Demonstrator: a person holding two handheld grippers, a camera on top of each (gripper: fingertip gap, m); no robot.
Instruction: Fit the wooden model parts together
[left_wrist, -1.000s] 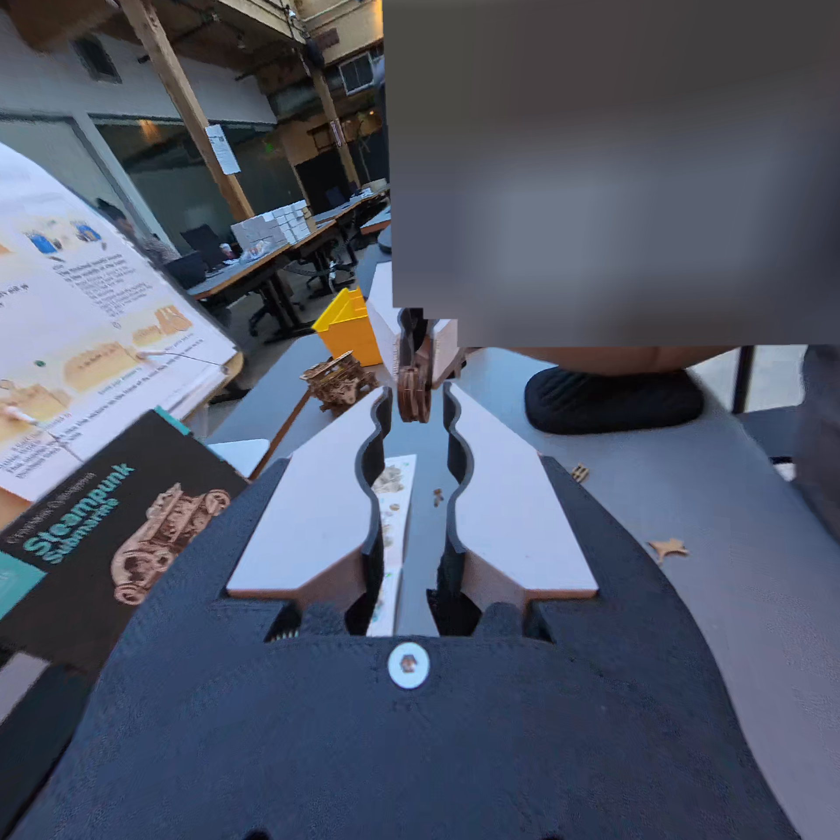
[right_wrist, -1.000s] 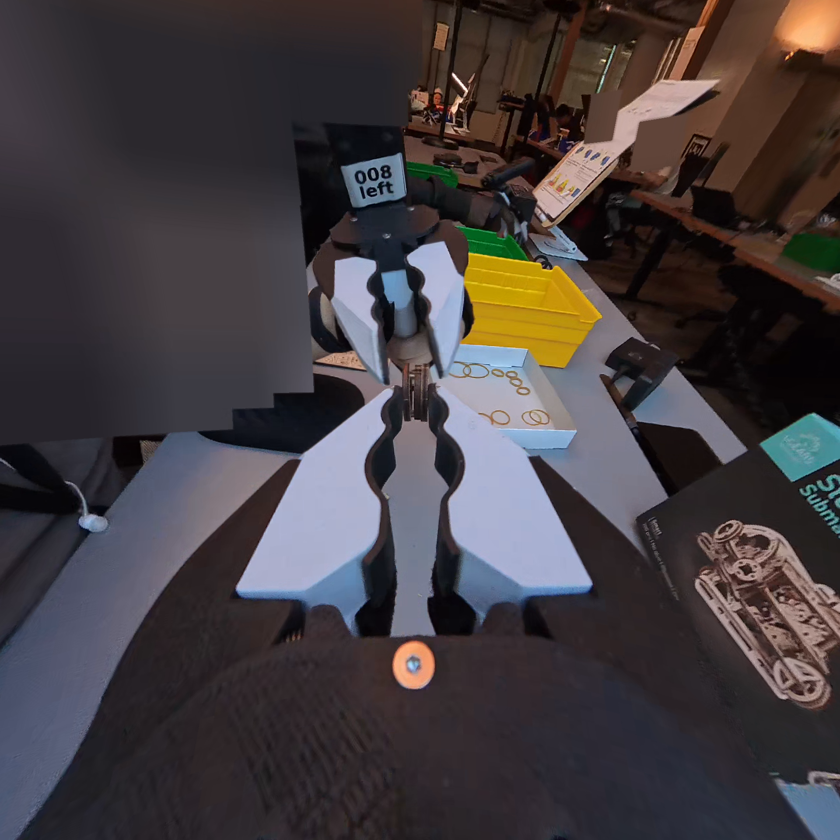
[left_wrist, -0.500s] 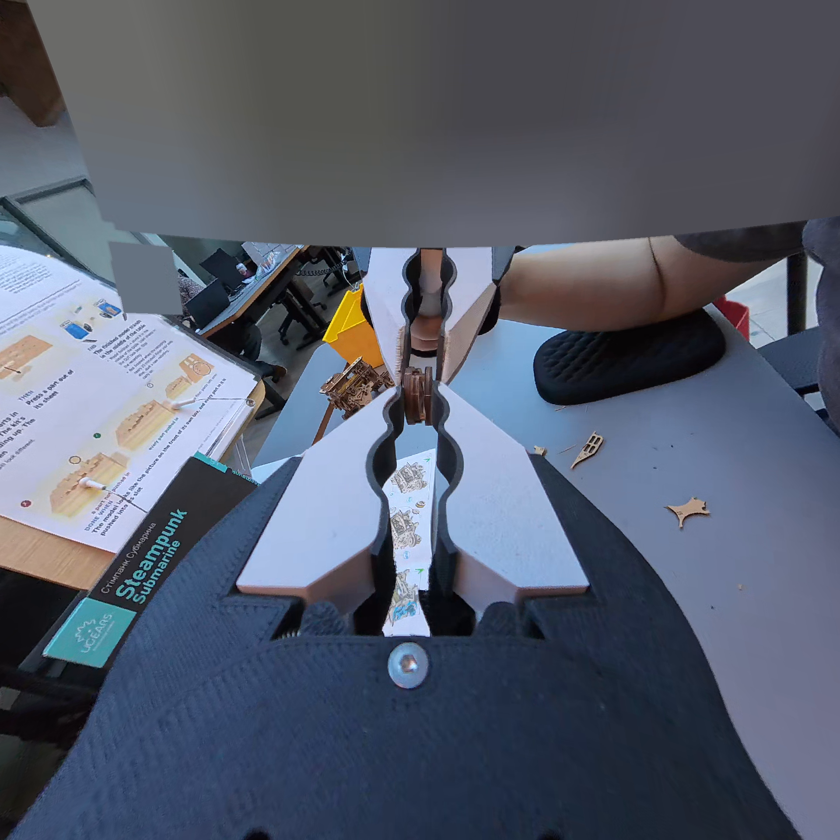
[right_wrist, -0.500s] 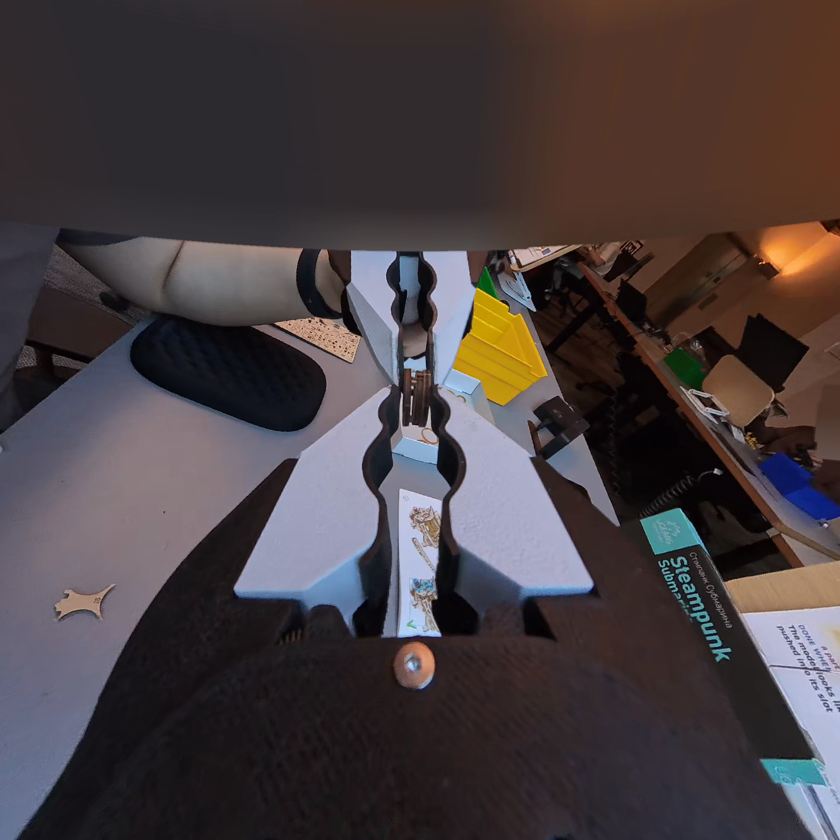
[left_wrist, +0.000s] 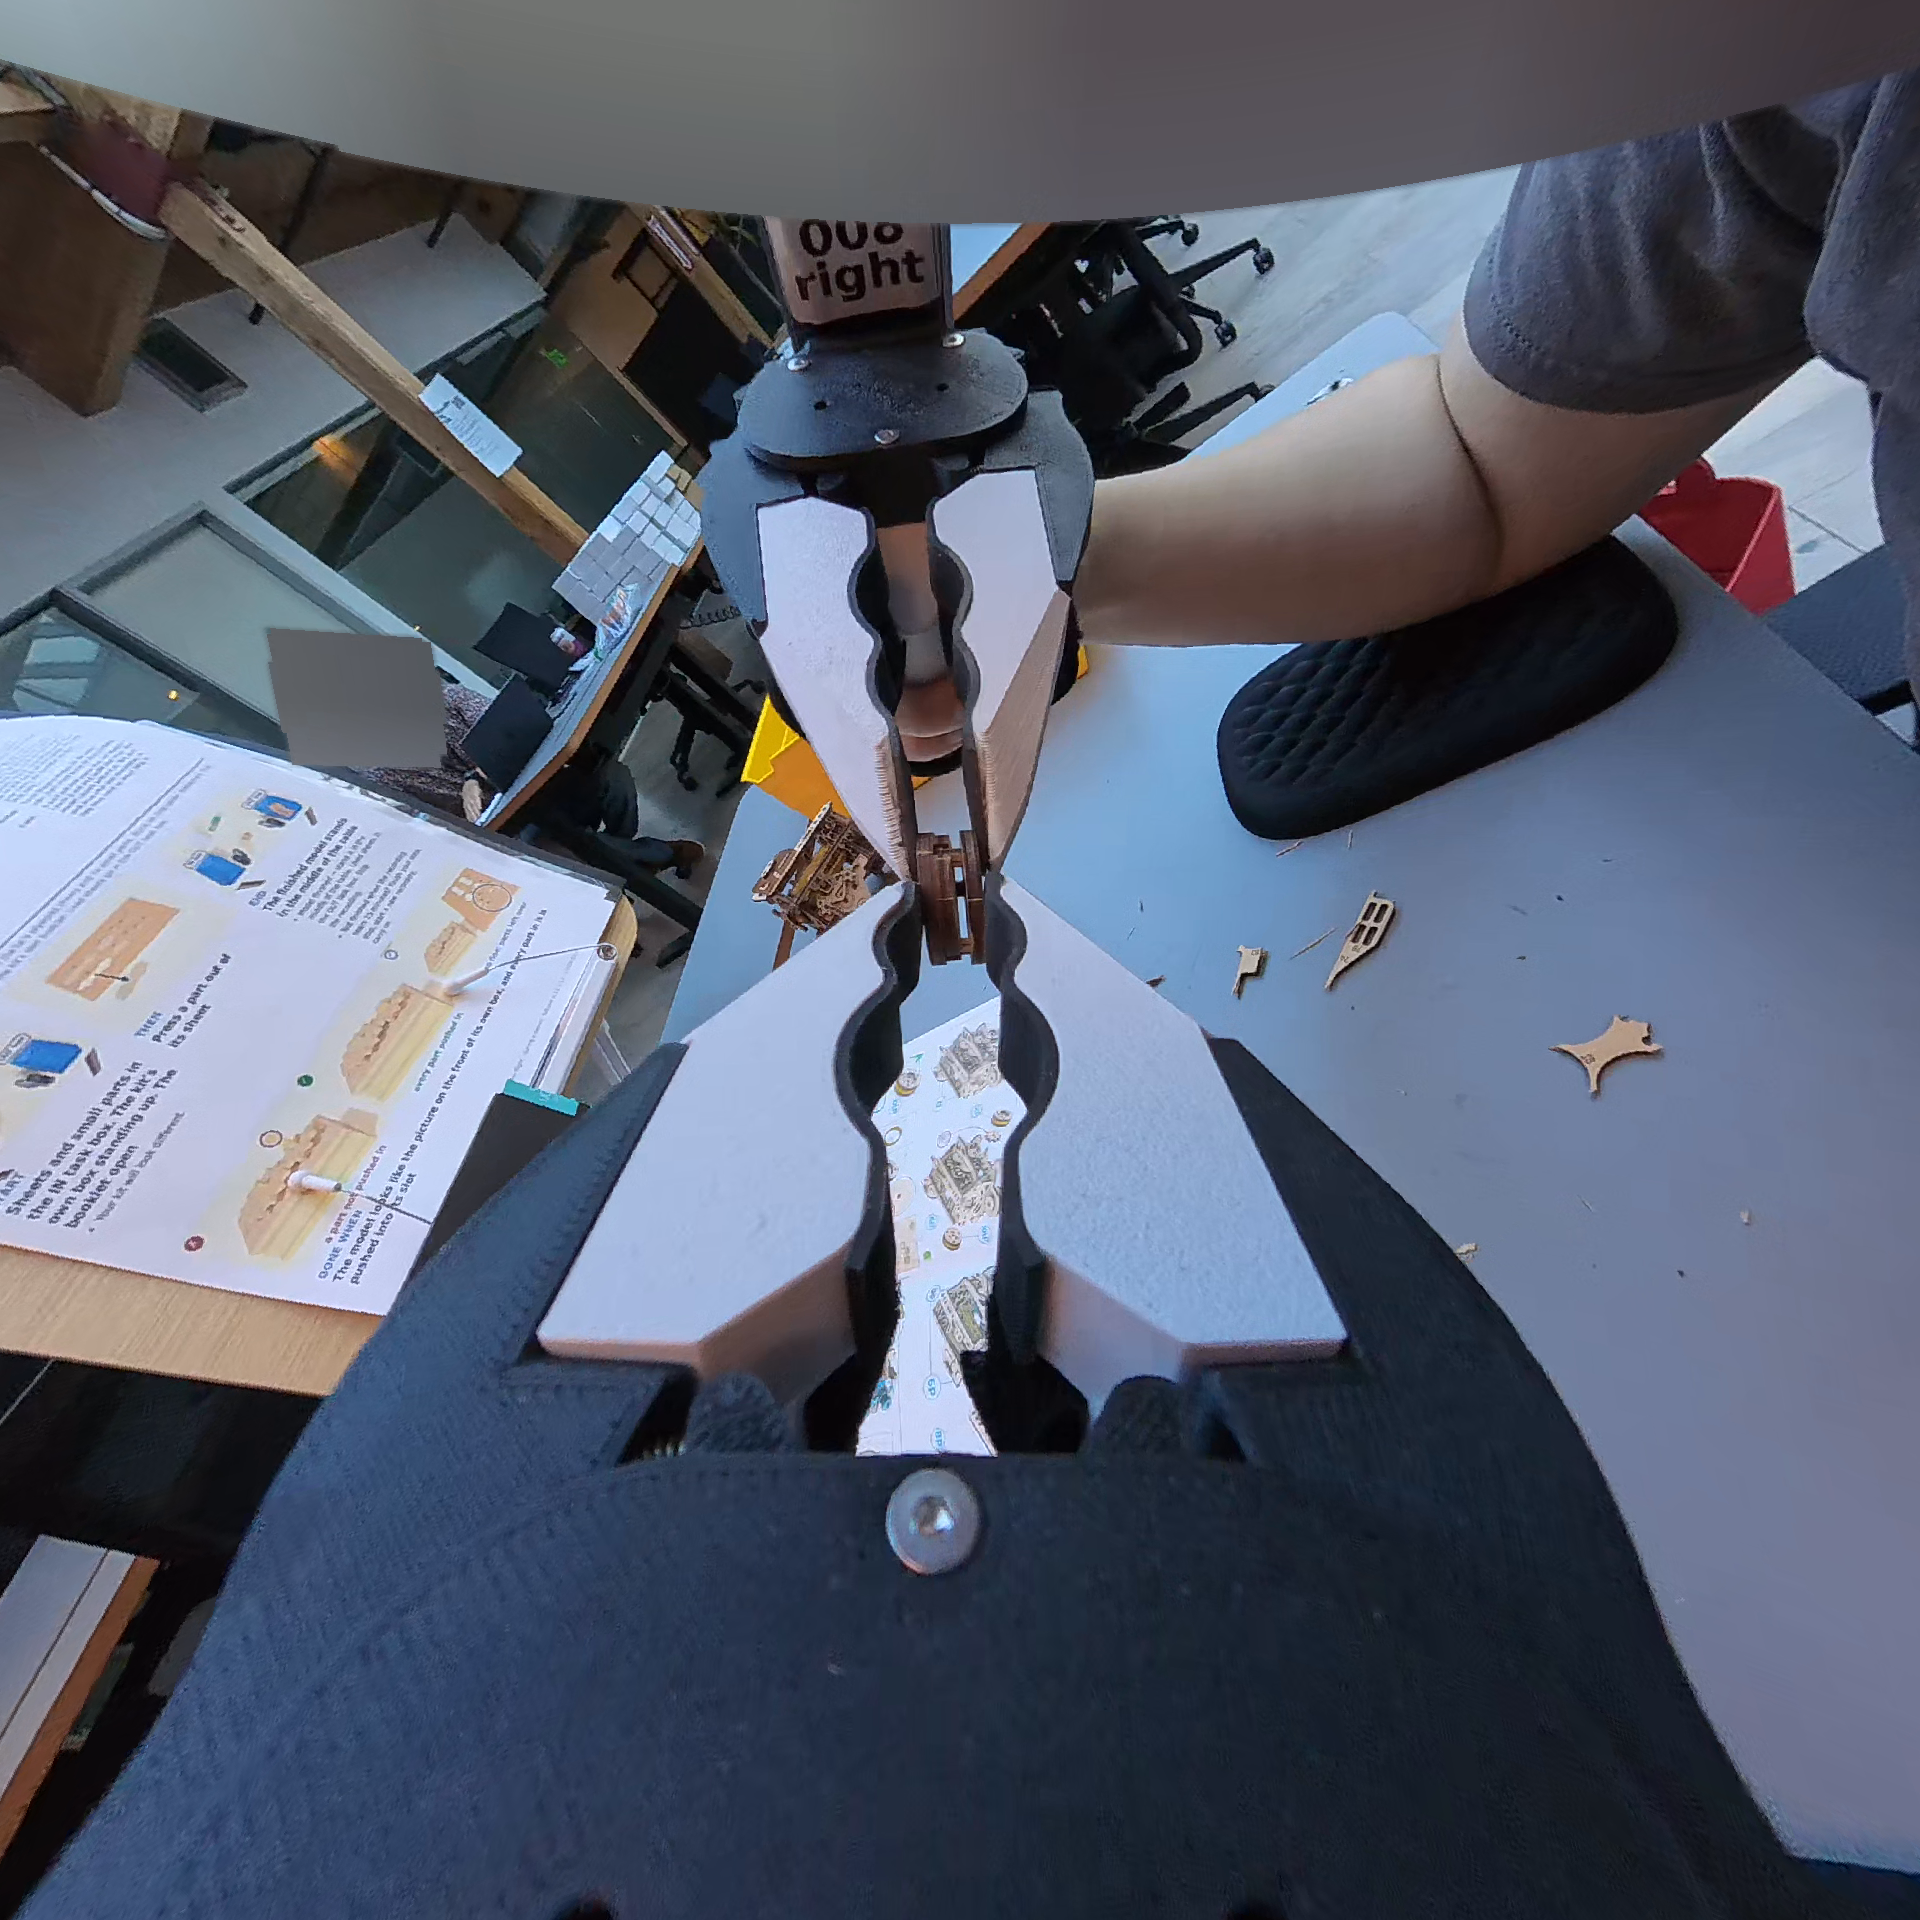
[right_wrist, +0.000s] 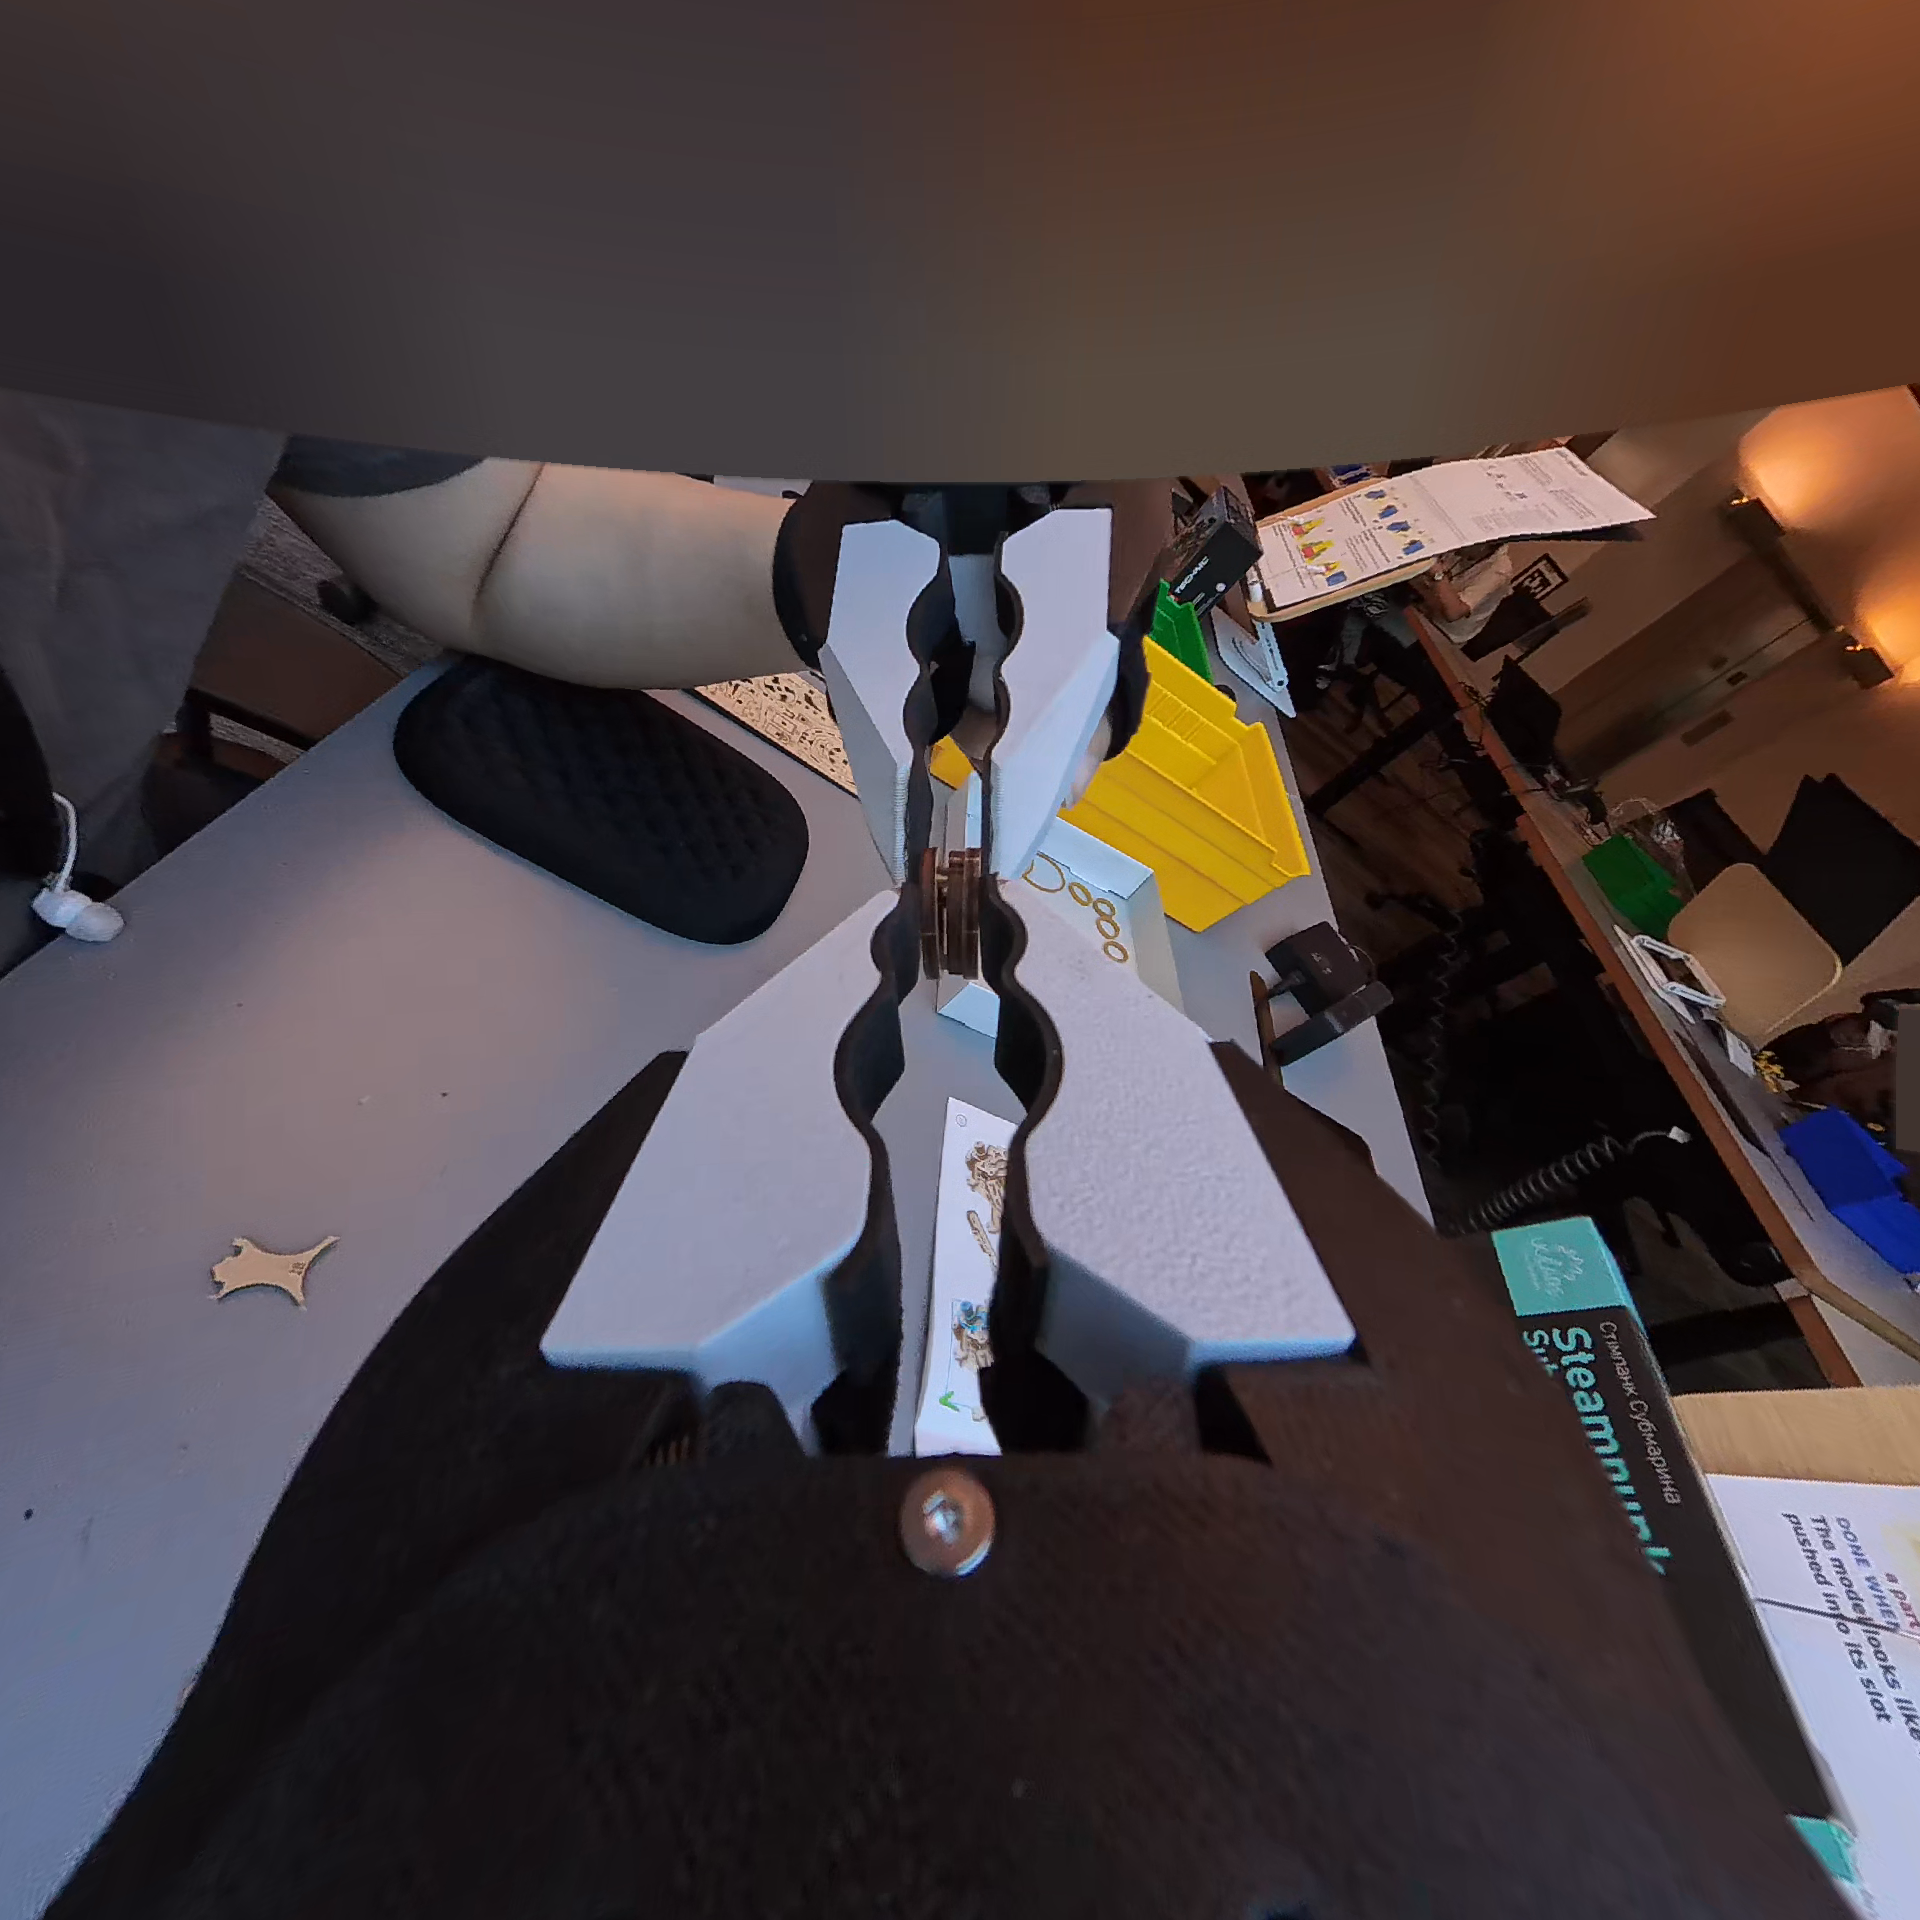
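A small brown wooden part stack hangs in the air above the grey table. My left gripper is shut on its near end. My right gripper faces it tip to tip from the far side and is shut on the other end. In the right wrist view the same stack sits between my right gripper and the left gripper. The joint between the pieces is hidden by the fingertips.
A partly built wooden model stands at the table's far edge. A picture booklet lies under the grippers. Also here are a black wrist rest, wood scraps, a yellow bin, a white tray of rings and a black kit box.
My left gripper has closed on the wooden stack that the right gripper held. Both grippers have then risen and tilted downward together, still tip to tip.
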